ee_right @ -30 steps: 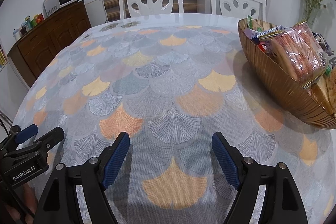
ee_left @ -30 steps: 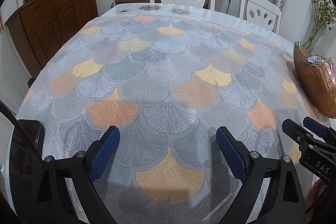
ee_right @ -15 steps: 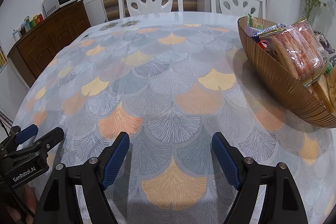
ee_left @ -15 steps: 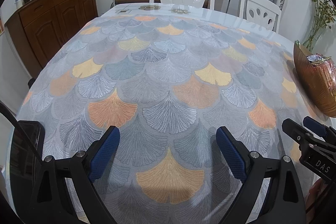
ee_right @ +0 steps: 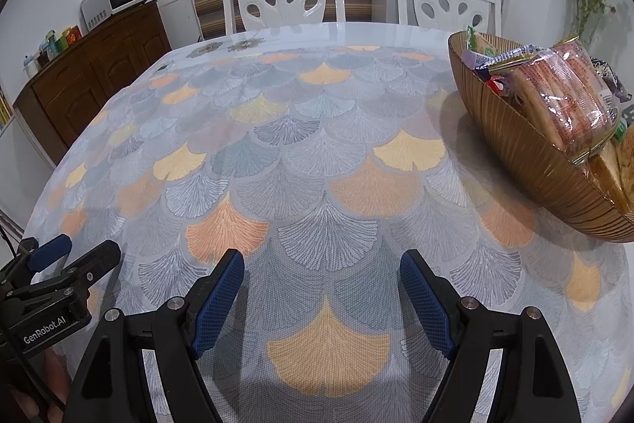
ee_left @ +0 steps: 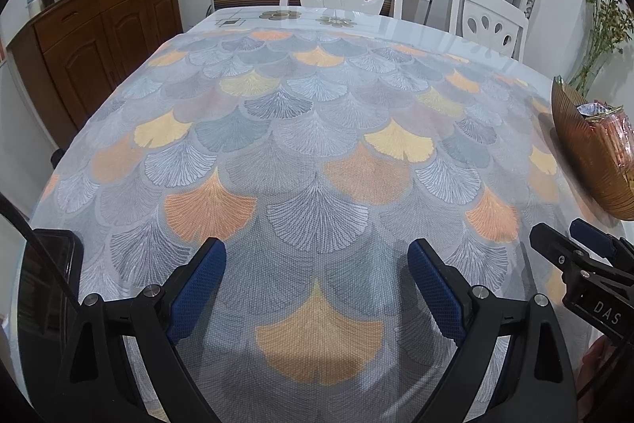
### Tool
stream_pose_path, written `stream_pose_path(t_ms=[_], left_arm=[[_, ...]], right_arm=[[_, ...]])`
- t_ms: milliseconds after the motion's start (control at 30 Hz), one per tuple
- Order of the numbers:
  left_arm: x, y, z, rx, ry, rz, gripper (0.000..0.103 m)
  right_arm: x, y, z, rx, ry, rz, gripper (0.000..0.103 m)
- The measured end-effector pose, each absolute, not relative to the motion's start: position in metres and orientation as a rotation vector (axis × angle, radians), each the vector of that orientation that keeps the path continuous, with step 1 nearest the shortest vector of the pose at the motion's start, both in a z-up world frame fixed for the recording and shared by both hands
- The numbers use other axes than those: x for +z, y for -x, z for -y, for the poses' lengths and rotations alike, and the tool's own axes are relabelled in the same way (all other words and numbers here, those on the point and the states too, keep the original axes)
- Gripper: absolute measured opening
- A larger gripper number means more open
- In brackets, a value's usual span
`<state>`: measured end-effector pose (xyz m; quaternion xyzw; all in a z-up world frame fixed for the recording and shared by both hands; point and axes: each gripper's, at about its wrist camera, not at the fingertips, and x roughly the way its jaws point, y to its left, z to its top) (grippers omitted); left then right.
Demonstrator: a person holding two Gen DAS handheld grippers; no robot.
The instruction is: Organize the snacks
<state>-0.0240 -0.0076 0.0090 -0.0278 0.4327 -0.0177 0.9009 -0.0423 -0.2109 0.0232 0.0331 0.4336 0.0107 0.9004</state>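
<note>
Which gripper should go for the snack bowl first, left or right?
Right. The snack bowl sits close on the right gripper's side and fills its view; from the left gripper it is only a sliver at the far edge. Both are open and empty.

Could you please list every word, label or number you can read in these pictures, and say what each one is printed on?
"DAS" – white letters on the black body of the right gripper, seen at the edge of the left wrist view.
"GenRobot.AI" – white letters on the black body of the left gripper, seen at the edge of the right wrist view.
Print on the snack packets in the bowl: too small and blurred to read.
</note>
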Motion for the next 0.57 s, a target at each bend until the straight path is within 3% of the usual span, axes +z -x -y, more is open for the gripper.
stream_pose_path(t_ms=[567], left_arm=[[0.0094, 0.0221, 0.0010, -0.023, 0.079, -0.891, 0.093]], right_arm=[[0.0229, 0.0419, 0.2119, 0.022, -0.068, -0.899, 0.079]])
